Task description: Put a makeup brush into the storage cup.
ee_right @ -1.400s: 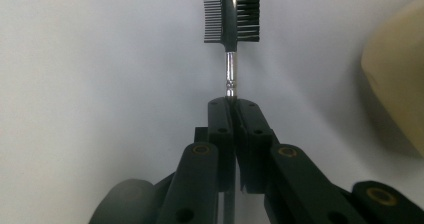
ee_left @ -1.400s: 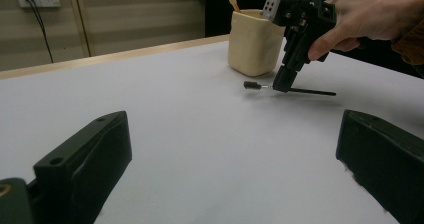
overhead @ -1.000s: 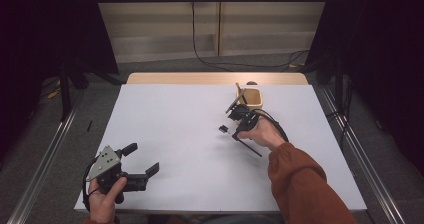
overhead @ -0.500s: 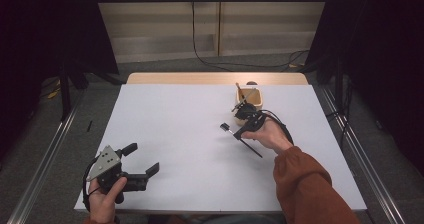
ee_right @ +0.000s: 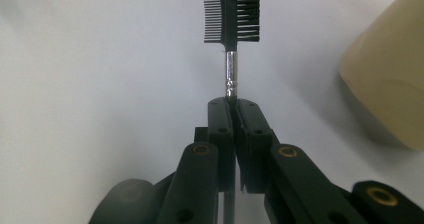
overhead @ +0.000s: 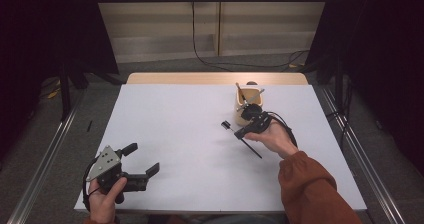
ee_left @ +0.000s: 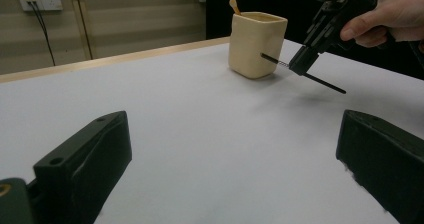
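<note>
right tool (ee_right: 232,104) clamps brow comb (ee_right: 231,16) beside cup (overhead: 246,109).

Left hand (overhead: 105,199): at the tabletop's (overhead: 175,134) near-left corner, wrapped around the gripper's body from below.
Left gripper (overhead: 142,160): lies low over the near-left corner, jaws pointing toward the right edge and spread wide with nothing between them; grey three-cornered plate on top; in the left gripper view its two black jaws stand far apart over bare tabletop.
Right forearm (overhead: 310,189): comes in from the near edge in a rust-orange sleeve, angled toward the far right.
Right hand (overhead: 272,136): in the right half, toward the far edge, fingers curled over the gripper.
Right gripper (ee_right: 232,104): lifted off the tabletop, jaws pressed together on a thin brush handle (ee_right: 230,74).
</note>
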Tool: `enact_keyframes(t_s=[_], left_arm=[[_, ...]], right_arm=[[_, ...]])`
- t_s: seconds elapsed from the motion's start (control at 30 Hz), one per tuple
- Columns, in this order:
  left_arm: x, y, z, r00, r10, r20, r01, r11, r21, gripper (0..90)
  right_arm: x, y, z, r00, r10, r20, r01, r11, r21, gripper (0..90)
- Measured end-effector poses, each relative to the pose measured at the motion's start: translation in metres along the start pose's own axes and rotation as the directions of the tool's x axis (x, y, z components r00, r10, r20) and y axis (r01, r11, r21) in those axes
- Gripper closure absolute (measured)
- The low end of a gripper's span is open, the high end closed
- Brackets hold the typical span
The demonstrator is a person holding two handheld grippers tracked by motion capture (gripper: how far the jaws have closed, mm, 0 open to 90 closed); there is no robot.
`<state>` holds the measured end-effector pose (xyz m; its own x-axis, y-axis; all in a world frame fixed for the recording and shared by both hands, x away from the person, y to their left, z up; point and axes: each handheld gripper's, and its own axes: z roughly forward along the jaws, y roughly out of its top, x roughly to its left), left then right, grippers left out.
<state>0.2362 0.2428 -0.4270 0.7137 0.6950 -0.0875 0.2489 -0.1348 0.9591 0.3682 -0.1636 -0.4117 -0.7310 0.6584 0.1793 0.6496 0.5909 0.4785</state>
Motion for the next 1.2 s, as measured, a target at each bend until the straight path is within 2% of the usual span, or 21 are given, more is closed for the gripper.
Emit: enact_keyframes(t_s=[0.4, 0.63, 0.9, 0.97, 1.07, 1.2], left_arm=[[0.0, 0.0, 0.0, 1.0, 0.003, -0.001, -0.003, 1.0, -0.002, 1.2], [0.0, 0.0, 0.0, 1.0, 0.006, -0.002, -0.006, 1.0, 0.0, 1.3], [0.0, 0.0, 0.0, 1.0, 0.004, -0.002, -0.004, 1.0, 0.0, 1.3], [0.0, 0.0, 0.001, 1.0, 0.001, -0.003, -0.001, 1.0, 0.0, 1.3], [0.0, 0.0, 0.001, 1.0, 0.006, -0.003, -0.006, 1.0, 0.002, 1.2], [-0.001, 0.001, 0.002, 1.0, 0.009, -0.003, -0.009, 1.0, 0.003, 1.2]], right_arm=[[0.005, -0.009, -0.011, 0.9995, -0.012, -0.029, 0.008, 0.992, -0.124, 86.1], [0.005, -0.018, -0.014, 0.9995, -0.007, -0.03, 0.001, 0.981, -0.196, 86.1], [0.006, -0.027, -0.017, 0.9994, 0.005, -0.035, -0.014, 0.969, -0.249, 86.0], [0.006, -0.03, -0.017, 0.9995, 0.006, -0.032, -0.014, 0.964, -0.266, 86.1], [0.007, -0.031, -0.02, 0.9999, 0.002, -0.017, -0.007, 0.962, -0.272, 86.1], [0.007, -0.034, -0.026, 0.9998, 0.003, -0.021, -0.009, 0.951, -0.308, 86.1]])
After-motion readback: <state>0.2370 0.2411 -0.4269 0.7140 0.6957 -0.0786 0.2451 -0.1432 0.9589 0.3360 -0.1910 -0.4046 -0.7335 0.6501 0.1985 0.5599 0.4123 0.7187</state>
